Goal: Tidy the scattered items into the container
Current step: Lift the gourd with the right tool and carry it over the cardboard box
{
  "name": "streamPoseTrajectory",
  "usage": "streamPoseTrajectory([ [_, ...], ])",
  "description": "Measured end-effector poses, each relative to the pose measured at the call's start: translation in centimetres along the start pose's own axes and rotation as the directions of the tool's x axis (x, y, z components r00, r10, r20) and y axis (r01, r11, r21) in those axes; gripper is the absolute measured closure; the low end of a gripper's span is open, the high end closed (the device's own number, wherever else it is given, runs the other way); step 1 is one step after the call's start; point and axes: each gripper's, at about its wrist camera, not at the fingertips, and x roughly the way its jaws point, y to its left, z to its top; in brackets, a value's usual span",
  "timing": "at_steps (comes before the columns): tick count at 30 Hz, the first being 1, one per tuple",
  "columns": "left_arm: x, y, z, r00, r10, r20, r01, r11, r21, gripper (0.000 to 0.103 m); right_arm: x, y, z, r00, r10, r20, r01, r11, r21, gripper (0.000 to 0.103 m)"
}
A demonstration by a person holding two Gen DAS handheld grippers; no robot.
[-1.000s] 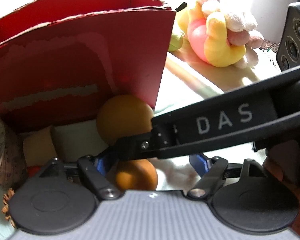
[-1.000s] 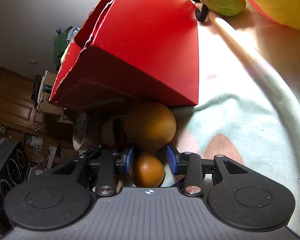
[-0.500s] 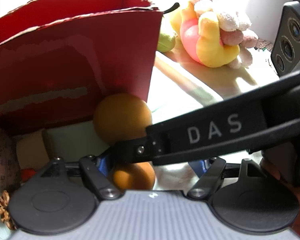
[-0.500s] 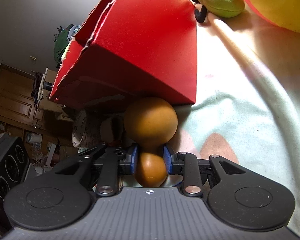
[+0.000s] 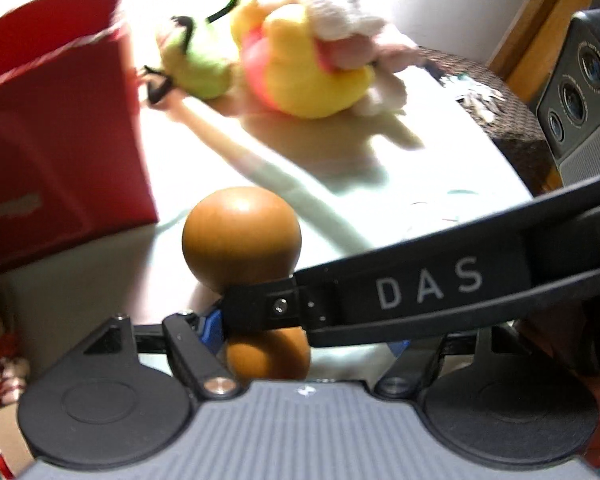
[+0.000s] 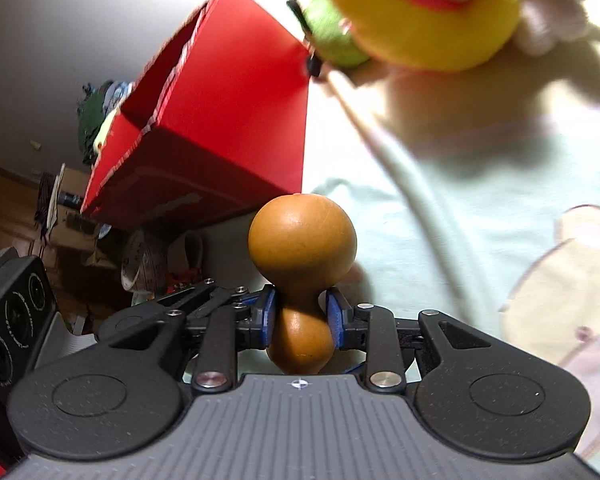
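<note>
Two blue pads of the right gripper pinch the brown gourd at its waist, red box at ten o'clock, while the left gripper straddles it, grip unclear.

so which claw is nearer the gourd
Right. The right claw is shut on the gourd at its narrow waist. The left claw is around the gourd's small end; only its left pad shows, against the gourd, the right one is hidden behind the right claw's finger.
</note>
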Motion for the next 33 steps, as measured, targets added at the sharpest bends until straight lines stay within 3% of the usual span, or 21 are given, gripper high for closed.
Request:
streamPoseTrajectory([
  [8, -2.6, -2.3, 2.1, 0.998, -0.03, 0.062, 0.025, 0.997, 0.075, 0.028, -3.0, 1.5, 0.7, 0.994, -0.019, 0.112, 0.024, 0.999, -0.043, 0.072],
  [17, -7.0, -2.6, 6.0, 0.984, -0.054, 0.17, 0.028, 0.988, 0.153, 0.028, -5.6, 5.4, 3.2, 0.969, -0.022, 0.245, 0.049, 0.993, -0.106, 0.072],
  [24, -10.2, 0.1, 9.0, 0.973, -0.06, 0.221, 0.021, 0.984, 0.175, 0.028, -5.3, 9.3, 6.0, 0.96, -0.005, 0.281, 0.055, 0.984, -0.171, 0.072],
  [33, -13.4, 6.7, 12.4, 0.963, 0.005, 0.27, -0.043, 0.99, 0.135, 0.028, -1.1, 15.7, 10.7, 0.964, 0.058, 0.259, 0.01, 0.967, -0.254, 0.072],
])
